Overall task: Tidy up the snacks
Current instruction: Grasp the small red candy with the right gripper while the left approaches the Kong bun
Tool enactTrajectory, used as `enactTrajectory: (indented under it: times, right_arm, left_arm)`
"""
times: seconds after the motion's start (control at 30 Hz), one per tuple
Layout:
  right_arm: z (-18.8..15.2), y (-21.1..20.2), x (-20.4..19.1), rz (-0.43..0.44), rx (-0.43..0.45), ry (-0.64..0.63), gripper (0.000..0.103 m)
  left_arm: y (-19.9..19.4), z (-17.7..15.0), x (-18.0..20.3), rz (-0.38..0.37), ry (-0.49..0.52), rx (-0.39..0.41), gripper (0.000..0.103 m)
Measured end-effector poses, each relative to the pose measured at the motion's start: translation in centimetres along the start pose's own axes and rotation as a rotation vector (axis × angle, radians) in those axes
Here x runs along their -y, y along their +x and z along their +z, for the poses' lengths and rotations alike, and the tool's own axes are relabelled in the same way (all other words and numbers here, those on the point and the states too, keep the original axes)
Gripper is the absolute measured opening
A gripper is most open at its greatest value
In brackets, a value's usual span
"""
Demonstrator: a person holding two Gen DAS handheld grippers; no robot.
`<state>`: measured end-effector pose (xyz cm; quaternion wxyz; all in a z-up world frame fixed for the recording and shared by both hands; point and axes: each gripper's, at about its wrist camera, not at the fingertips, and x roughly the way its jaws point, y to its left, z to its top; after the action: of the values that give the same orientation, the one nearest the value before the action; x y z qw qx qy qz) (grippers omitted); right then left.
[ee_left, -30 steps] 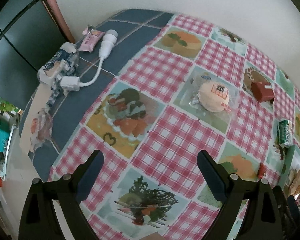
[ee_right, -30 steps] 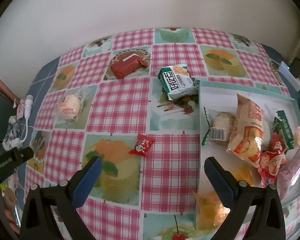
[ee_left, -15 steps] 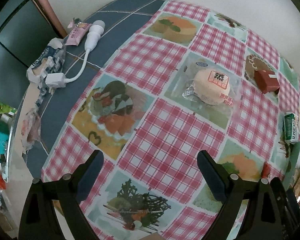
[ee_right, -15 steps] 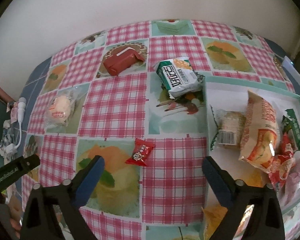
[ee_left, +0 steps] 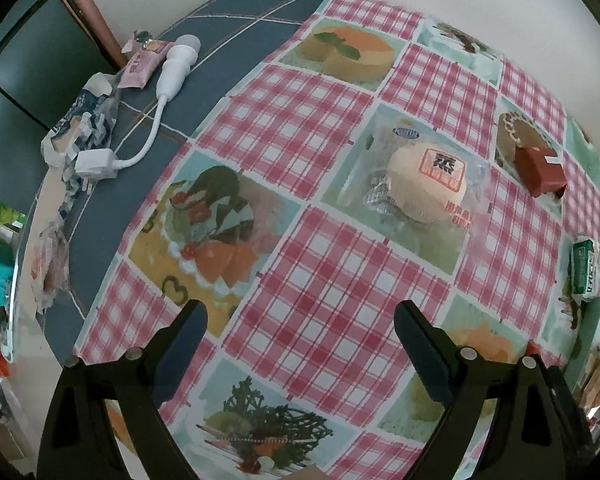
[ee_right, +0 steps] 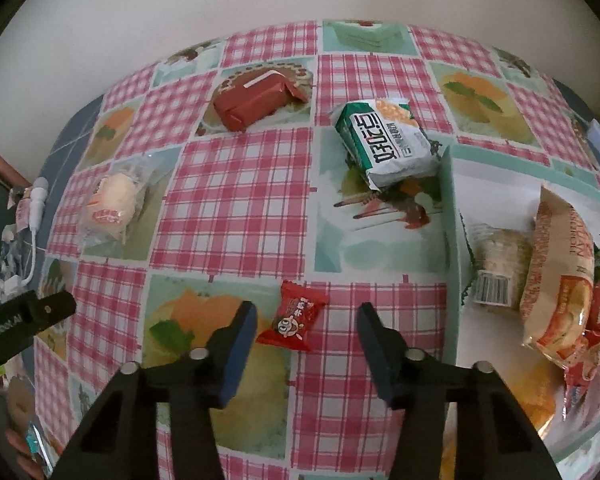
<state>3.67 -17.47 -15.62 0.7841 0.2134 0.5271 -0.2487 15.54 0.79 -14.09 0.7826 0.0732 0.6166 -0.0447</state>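
A small red candy packet [ee_right: 293, 318] lies on the checked tablecloth, between the fingers of my right gripper [ee_right: 306, 320]. Its jaws are closing around the packet, and a gap still shows on each side of it. A teal-rimmed tray [ee_right: 452, 216] to the right holds several snack bags. A green and white pack [ee_right: 386, 142] rests by the tray's corner, with a red-brown box [ee_right: 256, 100] farther back. My left gripper [ee_left: 300, 328] hangs open over bare cloth, short of the wrapped round cake [ee_left: 428, 180].
A white charger and cable [ee_left: 160, 92], a pink wrapper [ee_left: 142, 64] and crumpled wrappers [ee_left: 80, 128] lie at the table's far left on the blue part. The left gripper's body [ee_right: 20, 320] shows at the left edge of the right wrist view. A white wall runs behind the table.
My right gripper has sunk toward the red candy packet and its fingers have drawn in around it. The left gripper has drifted nearer the table and stayed wide.
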Motion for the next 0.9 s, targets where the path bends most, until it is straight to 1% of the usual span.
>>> enactTrajectory:
  times: [0.07,0.1,0.17,0.4,0.67,0.9]
  right_arm:
    - [0.05,0.26,0.05,0.002,-0.006,0.004,0.048]
    - [0.06,0.36,0.05,0.001,-0.008,0.006,0.044]
    - [0.1,0.63,0.05,-0.001,-0.013,0.009,0.039]
    - [0.03,0.71,0.43,-0.004,-0.017,0.016,0.029]
    - [-0.06,0.77,0.18,-0.016,-0.008,-0.005,0.026]
    - [0.18,0.75,-0.08,-0.016,-0.001,-0.023,0.026]
  left_arm:
    - [0.03,0.07,0.05,-0.001,-0.001,0.002,0.095]
    - [0.08,0.11,0.04,-0.002,-0.001,0.002,0.095]
    - [0.12,0.09,0.02,-0.003,-0.002,0.0,0.095]
    - [0.35,0.06,0.21,-0.009,0.0,-0.004,0.095]
    - [0.32,0.14,0.21,-0.01,-0.003,-0.003,0.095]
    - [0.5,0.49,0.07,-0.021,-0.013,-0.003,0.095]
